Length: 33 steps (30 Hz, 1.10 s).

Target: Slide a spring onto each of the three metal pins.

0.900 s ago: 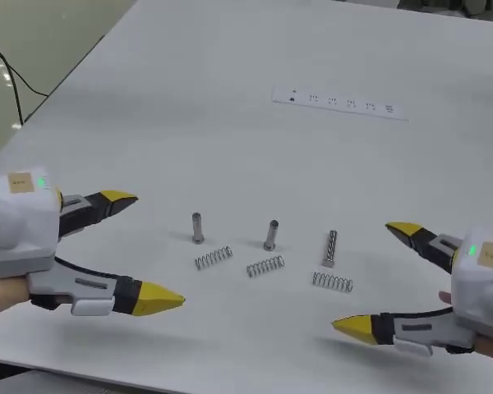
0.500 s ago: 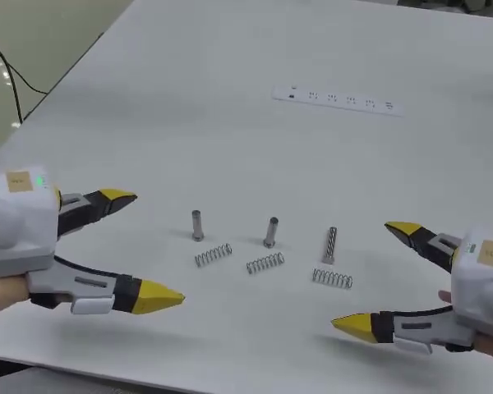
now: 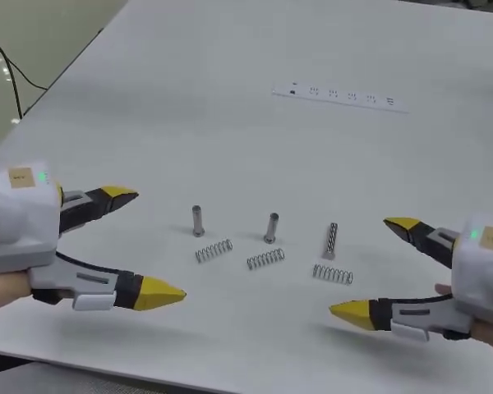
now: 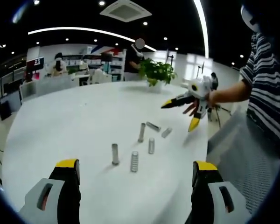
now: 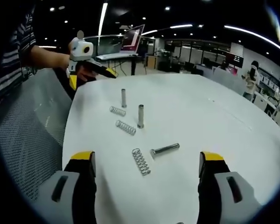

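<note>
Three metal pins stand in a row mid-table: the left pin (image 3: 197, 221) and middle pin (image 3: 271, 228) are upright, while the right pin (image 3: 332, 240) lies on its side (image 5: 164, 150). One loose spring lies in front of each: left spring (image 3: 214, 250), middle spring (image 3: 265, 260), right spring (image 3: 333, 274). My left gripper (image 3: 140, 243) hovers left of the row, open and holding nothing. To the right of the row my right gripper (image 3: 375, 267) is also open and holds nothing. Neither touches a part.
A white power strip (image 3: 338, 97) lies flat at the far side of the white table (image 3: 230, 139). A black cable (image 3: 8, 74) hangs off the left edge. The near table edge runs just below the grippers.
The head view has shifted slightly. Pins, springs and both grippers hold nearly the same places, and both grippers stay open.
</note>
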### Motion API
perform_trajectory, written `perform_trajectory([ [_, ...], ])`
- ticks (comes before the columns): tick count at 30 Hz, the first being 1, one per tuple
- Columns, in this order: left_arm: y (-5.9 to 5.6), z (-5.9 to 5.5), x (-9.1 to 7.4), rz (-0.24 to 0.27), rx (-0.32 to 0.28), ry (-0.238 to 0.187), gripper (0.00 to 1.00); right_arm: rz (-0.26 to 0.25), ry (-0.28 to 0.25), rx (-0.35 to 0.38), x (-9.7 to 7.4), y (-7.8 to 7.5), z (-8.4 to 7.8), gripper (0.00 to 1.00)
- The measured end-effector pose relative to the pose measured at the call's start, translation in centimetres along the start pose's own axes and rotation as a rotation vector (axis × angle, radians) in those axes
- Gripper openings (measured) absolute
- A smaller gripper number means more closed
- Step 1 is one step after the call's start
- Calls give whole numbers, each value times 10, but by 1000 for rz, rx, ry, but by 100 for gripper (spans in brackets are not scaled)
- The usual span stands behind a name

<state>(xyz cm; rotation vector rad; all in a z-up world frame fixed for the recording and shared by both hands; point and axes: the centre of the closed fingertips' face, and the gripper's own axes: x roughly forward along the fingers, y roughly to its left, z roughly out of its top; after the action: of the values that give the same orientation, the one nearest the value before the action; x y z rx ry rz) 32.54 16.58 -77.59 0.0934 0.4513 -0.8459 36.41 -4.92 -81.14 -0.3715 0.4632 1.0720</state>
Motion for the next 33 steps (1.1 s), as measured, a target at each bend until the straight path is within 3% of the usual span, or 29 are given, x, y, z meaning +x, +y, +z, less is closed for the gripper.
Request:
perform_trajectory([
  [16, -1, 0, 1, -4, -7, -2, 98, 7, -10, 265, 10, -5, 17, 78],
  [22, -1, -1, 1, -3, -10, -4, 98, -6, 28, 305, 18, -10, 20, 70],
  [33, 1, -3, -1, 1, -15, 0, 98, -25, 104, 448, 31, -22, 17, 56],
])
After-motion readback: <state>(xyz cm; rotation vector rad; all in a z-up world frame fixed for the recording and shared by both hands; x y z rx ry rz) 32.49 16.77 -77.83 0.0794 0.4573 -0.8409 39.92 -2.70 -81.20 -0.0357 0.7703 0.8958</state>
